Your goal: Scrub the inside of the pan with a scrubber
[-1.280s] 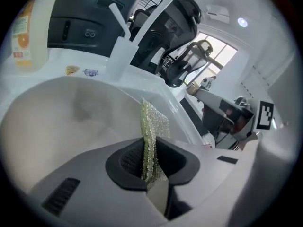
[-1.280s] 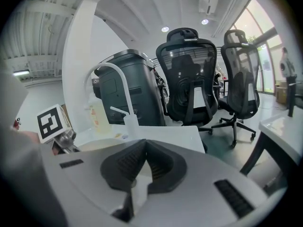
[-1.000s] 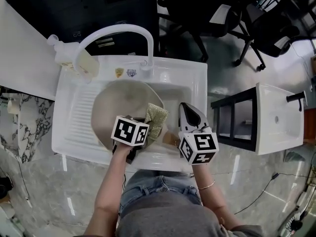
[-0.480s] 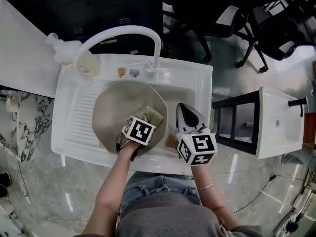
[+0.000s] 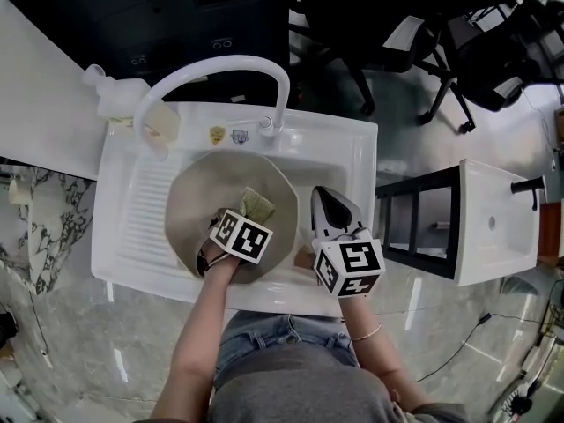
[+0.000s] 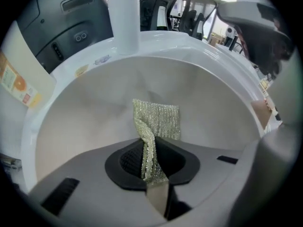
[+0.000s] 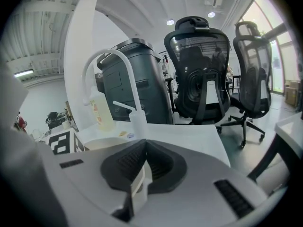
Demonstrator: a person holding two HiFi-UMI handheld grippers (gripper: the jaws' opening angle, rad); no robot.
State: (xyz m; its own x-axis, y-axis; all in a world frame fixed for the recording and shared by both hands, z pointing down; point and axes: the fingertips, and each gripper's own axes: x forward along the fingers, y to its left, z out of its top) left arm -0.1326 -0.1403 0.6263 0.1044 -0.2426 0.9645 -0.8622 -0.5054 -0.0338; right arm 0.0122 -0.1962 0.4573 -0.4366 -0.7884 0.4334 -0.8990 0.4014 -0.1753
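The pan (image 5: 201, 192) lies in the white sink (image 5: 352, 152), and the scrubber (image 5: 257, 205) now presses on its inner surface closer to the middle than 1 second ago, when it sat at the pan's right rim. The left gripper (image 5: 247, 221) has slid left with it, and its marker cube now covers more of the pan's near side. In the left gripper view the jaws of that gripper (image 6: 152, 170) are clamped on the lower, folded end of the scrubber (image 6: 158, 122), whose free end lies flat against the pan's pale inside (image 6: 90, 126). The right gripper (image 5: 328, 203) has hardly moved: it hangs over the sink just right of the pan, and its own view shows its jaws (image 7: 141, 176) closed together with nothing between them. A white tap (image 5: 220, 63) arches over the pan's far rim, with a soap bottle (image 5: 119, 97) at the sink's back left corner. Behind stand a dark bin (image 7: 130, 77) and 2 office chairs (image 7: 201, 74). A 2nd white basin (image 5: 493, 223) sits well apart on the right.
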